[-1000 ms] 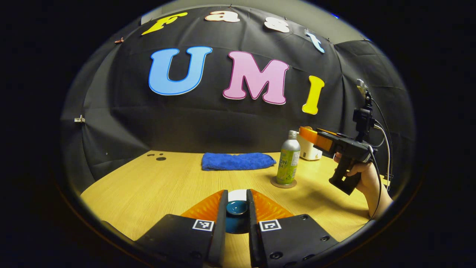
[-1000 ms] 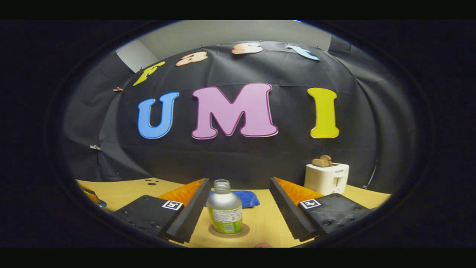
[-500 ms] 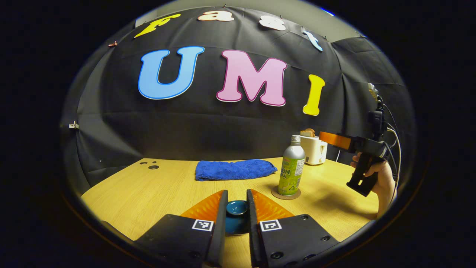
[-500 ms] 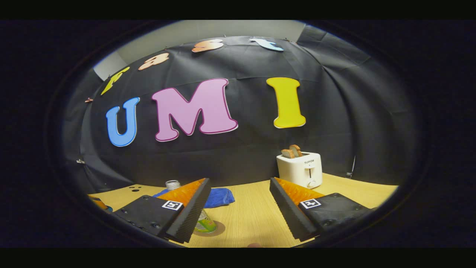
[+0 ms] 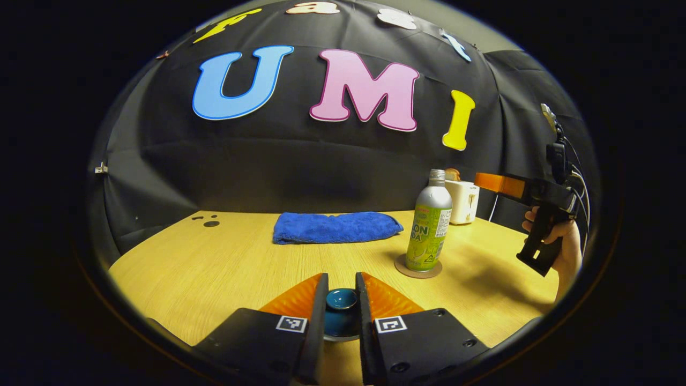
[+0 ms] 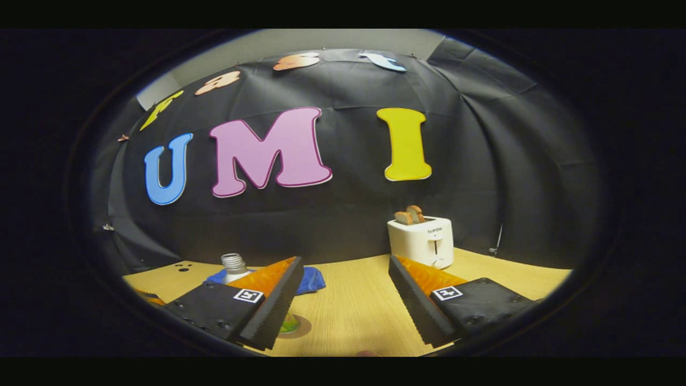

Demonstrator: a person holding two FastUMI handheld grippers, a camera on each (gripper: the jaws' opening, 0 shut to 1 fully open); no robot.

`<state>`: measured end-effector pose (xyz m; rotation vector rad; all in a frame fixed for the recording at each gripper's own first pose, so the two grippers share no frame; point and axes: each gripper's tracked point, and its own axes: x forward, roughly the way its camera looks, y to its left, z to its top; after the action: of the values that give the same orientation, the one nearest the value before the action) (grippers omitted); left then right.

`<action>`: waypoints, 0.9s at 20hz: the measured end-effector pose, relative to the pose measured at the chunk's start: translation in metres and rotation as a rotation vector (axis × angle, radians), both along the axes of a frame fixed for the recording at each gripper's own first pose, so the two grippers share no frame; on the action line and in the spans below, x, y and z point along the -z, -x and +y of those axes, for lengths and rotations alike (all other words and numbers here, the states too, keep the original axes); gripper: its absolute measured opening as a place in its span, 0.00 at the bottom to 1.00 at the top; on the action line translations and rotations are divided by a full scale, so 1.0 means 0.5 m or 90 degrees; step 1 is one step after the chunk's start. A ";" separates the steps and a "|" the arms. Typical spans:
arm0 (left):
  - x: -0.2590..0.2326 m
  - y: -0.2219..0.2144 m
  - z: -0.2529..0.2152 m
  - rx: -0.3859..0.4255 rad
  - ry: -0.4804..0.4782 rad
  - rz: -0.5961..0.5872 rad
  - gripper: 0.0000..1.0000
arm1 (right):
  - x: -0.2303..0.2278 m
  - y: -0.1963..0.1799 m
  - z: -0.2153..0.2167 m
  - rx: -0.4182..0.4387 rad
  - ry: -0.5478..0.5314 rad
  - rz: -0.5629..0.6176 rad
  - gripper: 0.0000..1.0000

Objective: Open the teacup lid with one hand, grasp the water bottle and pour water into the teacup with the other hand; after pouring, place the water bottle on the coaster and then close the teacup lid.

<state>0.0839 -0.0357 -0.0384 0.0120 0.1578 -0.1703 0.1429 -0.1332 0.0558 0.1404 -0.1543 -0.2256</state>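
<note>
Left gripper [image 5: 341, 300] jaws clamp blue lid [image 5: 341, 310] low over counter [image 5: 214, 262]. Bottle [image 5: 430, 228] upright on coaster [image 5: 418, 266]; towel [image 5: 335, 227], toaster [image 6: 422, 240] behind. Right gripper [image 6: 343, 295] jaws open, empty, right of bottle.

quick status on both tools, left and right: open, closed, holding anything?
Left tool: closed on the teacup lid knob, fingers on both sides.
Right tool: open, holding nothing; water bottle stands on its coaster.

A silver water bottle [image 5: 430, 221] with a green label is standing upright, uncapped, on a round coaster [image 5: 418, 266]. Nearer than the coaster, a dark blue teacup lid [image 5: 341, 308] is sitting gripped by its knob.
</note>
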 end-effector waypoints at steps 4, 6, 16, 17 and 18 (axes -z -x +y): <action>0.017 -0.004 0.000 0.000 -0.010 0.012 0.29 | -0.002 0.001 0.018 -0.008 0.019 0.001 0.98; 0.017 -0.005 0.000 -0.001 -0.015 0.010 0.32 | 0.000 -0.001 0.023 -0.009 0.023 0.003 0.98; -0.010 0.015 -0.003 -0.011 -0.023 -0.016 0.82 | 0.000 -0.003 0.049 -0.032 0.018 0.008 0.98; -0.016 0.025 0.001 -0.016 -0.023 -0.025 0.99 | 0.001 -0.002 0.054 -0.036 0.017 0.009 0.98; -0.025 0.031 0.008 -0.024 -0.025 -0.035 0.98 | 0.002 -0.005 0.062 -0.041 0.018 0.010 0.98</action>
<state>0.0683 -0.0319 -0.0258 0.0528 0.1062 -0.1286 0.1456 -0.1024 0.0548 0.1161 -0.1374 -0.1596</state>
